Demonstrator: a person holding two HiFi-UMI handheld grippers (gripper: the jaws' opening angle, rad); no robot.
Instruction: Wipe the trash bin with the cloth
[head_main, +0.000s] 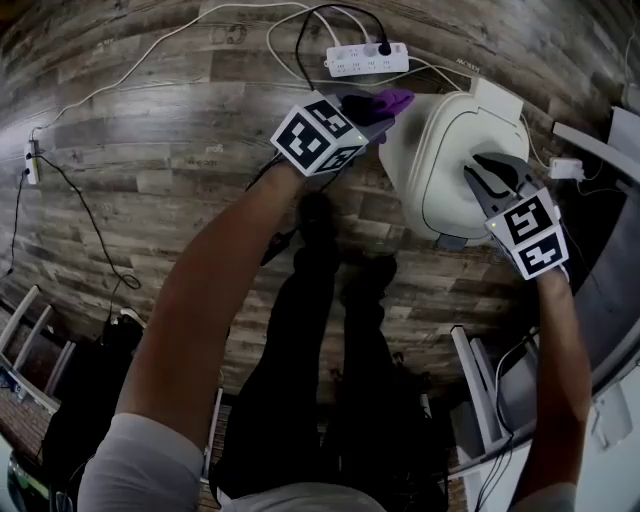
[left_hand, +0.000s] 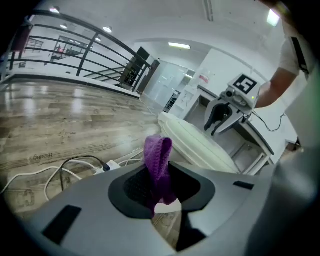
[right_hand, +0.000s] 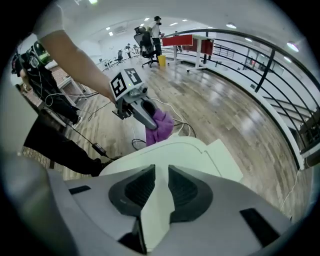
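The white trash bin (head_main: 450, 150) stands on the wooden floor, lid down; it also shows as the bin (left_hand: 195, 142) and the bin (right_hand: 192, 150). My left gripper (head_main: 385, 110) is shut on a purple cloth (head_main: 393, 100), held at the bin's upper left edge. The cloth (left_hand: 158, 155) hangs folded between the left gripper's (left_hand: 159, 175) pads. My right gripper (head_main: 497, 180) hovers over the lid's right side, its jaws a little apart with nothing between them. From the right gripper (right_hand: 161, 187) I see the left gripper (right_hand: 150, 122) and the cloth (right_hand: 161, 127) just beyond the lid.
A white power strip (head_main: 367, 60) with cables lies on the floor behind the bin. White desk parts (head_main: 600, 150) stand to the right. The person's legs (head_main: 330, 330) are in front of the bin. A railing (right_hand: 260, 60) runs in the background.
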